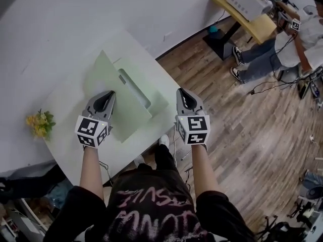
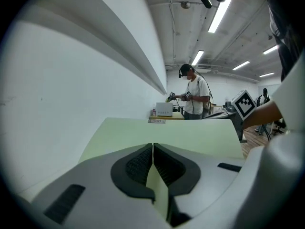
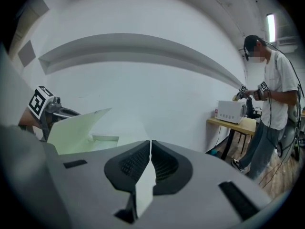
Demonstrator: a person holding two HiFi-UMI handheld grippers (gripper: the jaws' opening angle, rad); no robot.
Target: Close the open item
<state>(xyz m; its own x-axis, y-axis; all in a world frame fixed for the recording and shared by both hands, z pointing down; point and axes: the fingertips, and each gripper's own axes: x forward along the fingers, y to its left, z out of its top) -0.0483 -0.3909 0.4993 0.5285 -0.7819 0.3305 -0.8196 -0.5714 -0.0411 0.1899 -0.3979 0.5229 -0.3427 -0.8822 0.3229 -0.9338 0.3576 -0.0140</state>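
Head view: both my forearms reach forward and down over the white table point(image 1: 65, 102). My left gripper point(image 1: 107, 96) sits on the raised lid point(image 1: 128, 112) of the one pale green box point(image 1: 157, 99); my right gripper point(image 1: 184, 93) hangs just right of the box. One bunch of yellow flowers point(image 1: 40, 124) lies far left. Left gripper view: jaws together, nothing between them, lid spreading ahead. Right gripper view: jaws together and empty; lid point(image 3: 76, 124) tilted up at left; one person point(image 3: 271, 104) stands at a yellow desk.

There are one left hand-held gripper point(image 1: 108, 95), one right hand-held gripper point(image 1: 183, 92), one pale green case point(image 1: 128, 107), one white surface point(image 1: 68, 102), one yellow flower bunch point(image 1: 40, 123) and one other person point(image 1: 303, 34).
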